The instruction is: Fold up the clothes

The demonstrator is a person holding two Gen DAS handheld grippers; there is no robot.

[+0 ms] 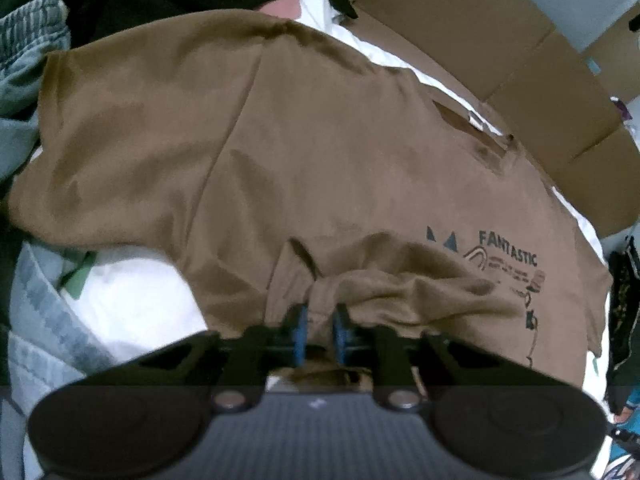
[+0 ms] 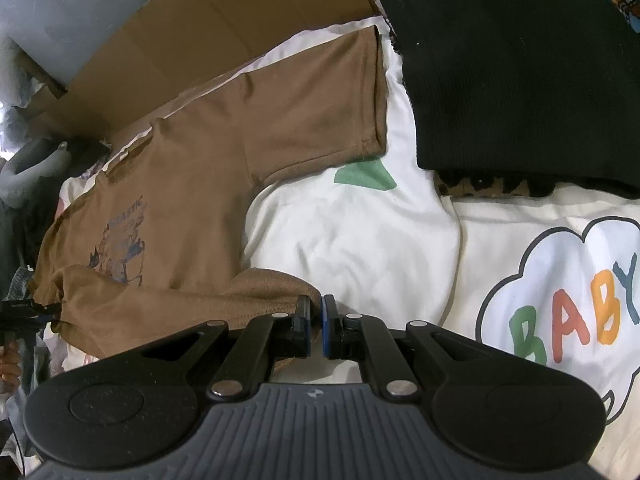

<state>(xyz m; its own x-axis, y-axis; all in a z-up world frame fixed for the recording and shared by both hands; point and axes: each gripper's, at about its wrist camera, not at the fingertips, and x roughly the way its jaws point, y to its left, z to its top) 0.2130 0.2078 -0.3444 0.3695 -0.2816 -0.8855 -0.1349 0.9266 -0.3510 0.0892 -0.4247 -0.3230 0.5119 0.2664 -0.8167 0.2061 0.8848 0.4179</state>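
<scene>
A white sheet (image 2: 352,232) with green shapes printed on it covers the bed and carries everything. A brown T-shirt (image 1: 304,152) lies spread flat on the sheet, front up, with a dark print reading FANTASTIC, and its hem is bunched up. Flattened cardboard (image 1: 500,40) lies along the sheet's far edge, just beyond the shirt's collar. A black ribbed garment (image 2: 520,72) rests on the sheet beside one sleeve. A cream garment printed BABY (image 2: 560,300) lies on the near side next to it. Faded denim (image 1: 32,60) sits by the other sleeve.
</scene>
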